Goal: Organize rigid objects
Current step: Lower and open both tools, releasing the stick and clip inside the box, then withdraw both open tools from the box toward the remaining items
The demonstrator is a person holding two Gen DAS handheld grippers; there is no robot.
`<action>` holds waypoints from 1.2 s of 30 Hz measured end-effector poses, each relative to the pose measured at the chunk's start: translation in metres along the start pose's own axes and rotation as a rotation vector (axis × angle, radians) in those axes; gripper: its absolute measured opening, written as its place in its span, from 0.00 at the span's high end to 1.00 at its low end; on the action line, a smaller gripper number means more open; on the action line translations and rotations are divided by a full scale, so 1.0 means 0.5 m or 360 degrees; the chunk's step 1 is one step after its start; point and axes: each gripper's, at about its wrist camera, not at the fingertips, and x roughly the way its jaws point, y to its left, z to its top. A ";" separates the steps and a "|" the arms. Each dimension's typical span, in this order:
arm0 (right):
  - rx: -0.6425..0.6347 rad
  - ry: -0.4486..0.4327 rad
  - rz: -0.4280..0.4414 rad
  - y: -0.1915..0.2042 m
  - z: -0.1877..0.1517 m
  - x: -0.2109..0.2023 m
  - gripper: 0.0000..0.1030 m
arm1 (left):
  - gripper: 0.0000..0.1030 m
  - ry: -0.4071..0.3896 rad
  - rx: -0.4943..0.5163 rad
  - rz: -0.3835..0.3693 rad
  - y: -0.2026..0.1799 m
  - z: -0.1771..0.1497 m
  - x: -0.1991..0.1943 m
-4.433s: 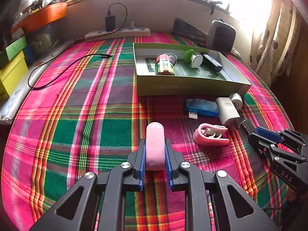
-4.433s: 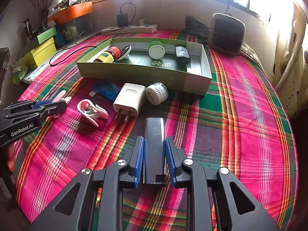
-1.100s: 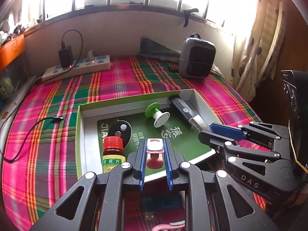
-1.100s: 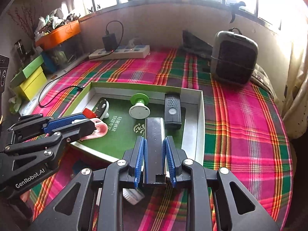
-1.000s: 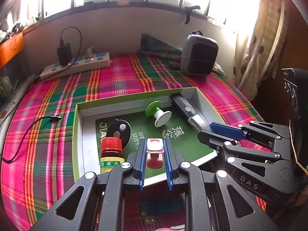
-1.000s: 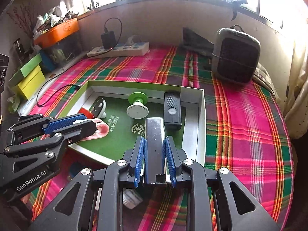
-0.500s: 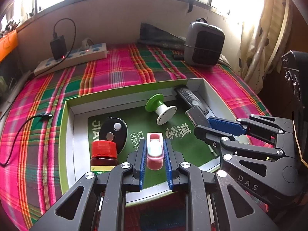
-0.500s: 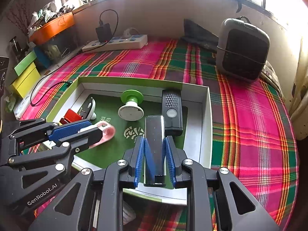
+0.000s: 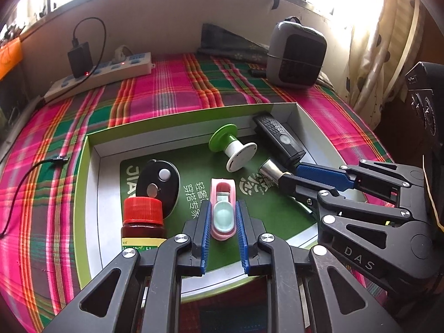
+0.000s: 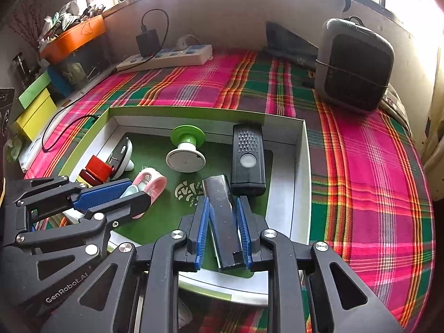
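My left gripper (image 9: 222, 206) is shut on a pink clip-like case (image 9: 222, 191) with a pale blue inset, low over the floor of the green tray (image 9: 86, 166). The right wrist view shows that case (image 10: 156, 186) sticking out past the left gripper (image 10: 138, 191). My right gripper (image 10: 222, 201) holds a dark metallic bar (image 10: 217, 188); its jaws are closing, and the bar sits tilted between the pads. The bar's far end (image 9: 270, 169) points down at the tray floor beside a black remote (image 10: 247, 158).
In the tray lie a green and white spool (image 9: 233, 147), a black oval fob (image 9: 158, 183) and a red-capped bottle (image 9: 143, 216). A power strip (image 9: 102, 72), a grey heater (image 9: 297, 55) and a cable (image 9: 27, 172) sit on the plaid cloth. Coloured boxes (image 10: 36, 111) stand left.
Both grippers carried their items from the cloth to the tray, then sank closer to its floor. The dark bar has tilted between the right pads.
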 end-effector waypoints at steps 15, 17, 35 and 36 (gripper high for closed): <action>0.0016 0.0000 0.0024 0.005 -0.001 -0.005 0.78 | 0.74 -0.0012 0.0015 0.0032 -0.002 -0.004 -0.003; 0.0021 -0.0003 0.0024 0.006 -0.002 -0.008 0.78 | 0.71 -0.0024 0.0008 0.0043 -0.001 -0.005 -0.010; 0.0053 -0.0080 -0.0008 0.007 -0.012 -0.050 0.75 | 0.68 -0.0086 0.0015 0.0077 -0.008 -0.026 -0.051; 0.0054 -0.0084 -0.0007 0.008 -0.014 -0.052 0.75 | 0.68 -0.0088 0.0014 0.0075 -0.008 -0.026 -0.051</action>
